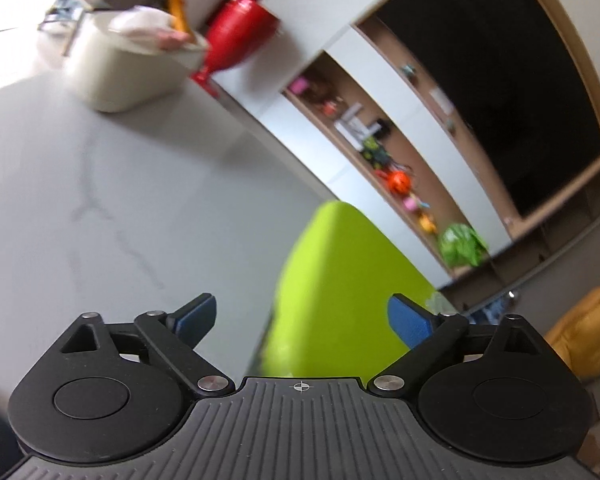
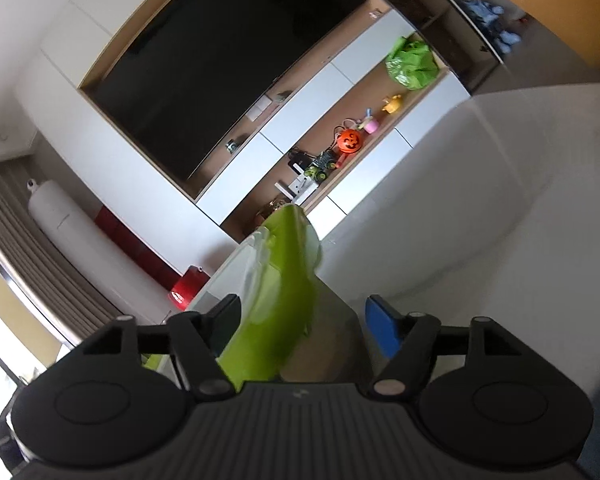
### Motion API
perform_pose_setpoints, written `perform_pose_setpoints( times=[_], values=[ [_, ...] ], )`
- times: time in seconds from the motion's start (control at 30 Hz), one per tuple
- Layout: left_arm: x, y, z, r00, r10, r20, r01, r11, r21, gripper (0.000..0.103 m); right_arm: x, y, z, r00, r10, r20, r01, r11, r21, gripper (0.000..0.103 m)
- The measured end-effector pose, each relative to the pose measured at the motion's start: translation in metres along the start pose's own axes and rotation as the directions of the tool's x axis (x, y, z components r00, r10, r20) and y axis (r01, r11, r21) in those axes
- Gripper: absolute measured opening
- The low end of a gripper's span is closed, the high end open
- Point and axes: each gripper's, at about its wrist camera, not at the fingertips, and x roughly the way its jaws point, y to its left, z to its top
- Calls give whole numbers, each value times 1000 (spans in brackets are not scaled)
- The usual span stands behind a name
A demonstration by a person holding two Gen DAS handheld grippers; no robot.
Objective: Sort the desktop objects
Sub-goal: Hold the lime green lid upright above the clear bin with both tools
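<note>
My left gripper (image 1: 302,322) is open and empty, held above the grey marble table (image 1: 100,184) near its edge. A cream bin (image 1: 132,64) stands at the far left of the table with an orange object (image 1: 176,6) and pale items sticking out of it. My right gripper (image 2: 300,320) is open and empty; its jaws stand wide apart above a lime-green chair back (image 2: 276,304). The same green chair (image 1: 340,280) shows past the table edge in the left wrist view.
A red chair (image 1: 236,32) stands behind the bin. A wall unit holds a large dark TV (image 2: 220,52) and shelves with toys, an orange pumpkin (image 2: 350,141) and a green bag (image 2: 412,62). A white cylinder (image 2: 64,216) stands by curtains.
</note>
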Motion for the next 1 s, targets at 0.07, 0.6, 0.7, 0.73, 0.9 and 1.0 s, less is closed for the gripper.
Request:
perform_pose_setpoints(
  times=[0.07,0.6,0.7,0.73,0.9,1.0],
  values=[
    [-7,4,-6,998,45,-39,-44,998,37,98,-9,-5,-6,1000,-10,-6,10,1000,10,78],
    [34,-3,-26,971,-56,-232,69,997,47,99,40,6,22,993,59,-99,-54,997,57,80],
    [41,-10,-22,979,-39,-198,55,996,75,99,54,-4,22,977,141,-159,-118,982,144,47],
    [42,-14,-20,982,-33,-187,51,995,89,99,51,-3,20,980,137,-147,-117,984,138,47],
    [35,-40,-3,995,-37,-92,52,985,167,99,43,-4,10,987,124,-104,-109,985,131,47],
    [42,-54,7,998,-6,-61,18,979,204,99,46,-6,9,988,120,-98,-105,984,142,47]
  ],
)
